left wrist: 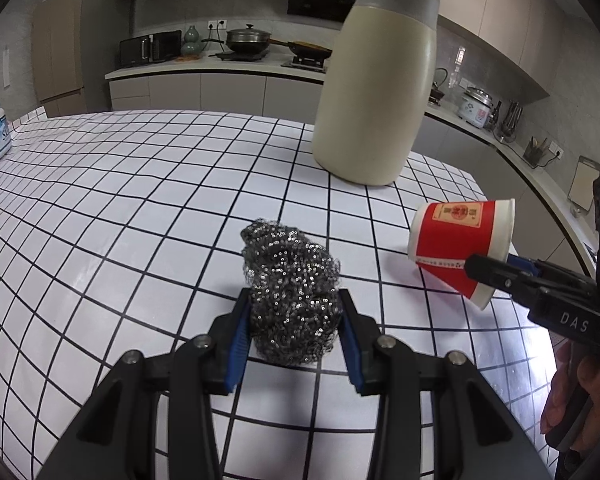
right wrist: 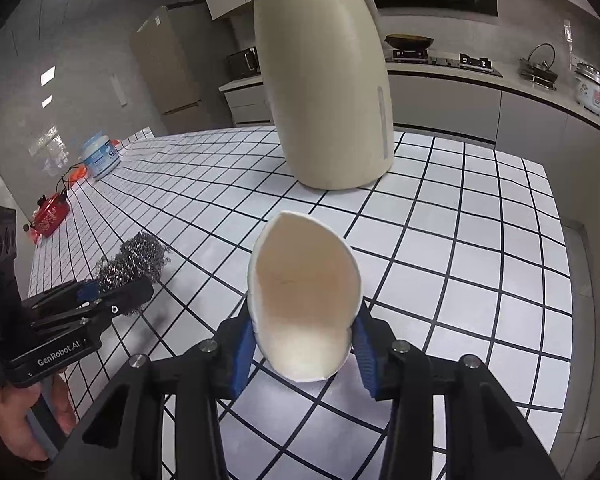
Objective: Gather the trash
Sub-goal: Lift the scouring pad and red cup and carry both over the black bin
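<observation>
Left gripper [left wrist: 294,330] pinches steel wool [left wrist: 290,292] | right gripper [right wrist: 304,344] squeezes paper cup [right wrist: 306,300], base hidden

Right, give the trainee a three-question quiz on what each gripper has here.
1. What does the left gripper hold?
2. True or false: the cup in the right gripper is squeezed out of round.
3. Which stands upright on the checked table? A) cup B) jug C) steel wool

Key
1. The steel wool.
2. True, its rim is pinched to an oval.
3. B
</observation>
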{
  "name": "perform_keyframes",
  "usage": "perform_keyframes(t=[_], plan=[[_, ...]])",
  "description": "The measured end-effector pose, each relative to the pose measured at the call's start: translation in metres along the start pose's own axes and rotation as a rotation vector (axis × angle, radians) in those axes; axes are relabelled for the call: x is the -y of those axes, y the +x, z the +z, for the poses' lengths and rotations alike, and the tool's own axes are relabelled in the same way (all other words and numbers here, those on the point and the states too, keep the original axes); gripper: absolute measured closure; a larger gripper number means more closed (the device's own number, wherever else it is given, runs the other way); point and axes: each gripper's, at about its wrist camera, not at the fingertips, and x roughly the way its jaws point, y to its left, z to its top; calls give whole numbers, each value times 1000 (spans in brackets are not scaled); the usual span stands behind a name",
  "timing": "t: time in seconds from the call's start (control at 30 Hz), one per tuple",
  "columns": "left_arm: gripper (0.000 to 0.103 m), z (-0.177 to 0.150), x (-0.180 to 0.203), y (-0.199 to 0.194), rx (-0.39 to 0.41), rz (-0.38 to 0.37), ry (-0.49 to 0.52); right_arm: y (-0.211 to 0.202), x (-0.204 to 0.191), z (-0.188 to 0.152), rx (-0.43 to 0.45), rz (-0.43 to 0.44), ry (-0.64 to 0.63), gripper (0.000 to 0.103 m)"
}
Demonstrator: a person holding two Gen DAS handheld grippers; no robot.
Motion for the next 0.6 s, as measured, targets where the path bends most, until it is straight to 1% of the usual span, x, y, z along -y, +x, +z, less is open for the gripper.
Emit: perform_keyframes(t=[0.13,0.27,0.4,0.6], plan=[[61,0,6,-8,10,-10,5,-10,-4,2,18,-2,-6,58],[61,-2,22,-17,21,-32,30,-31,-2,0,42,-10,-4,58],[61,-9,52,-27,27,-69,66,-62,6,-9,69,-32,5,58],[61,-24,108,-41,30,-123,121,-122,34,-38,108,-81,42,58]])
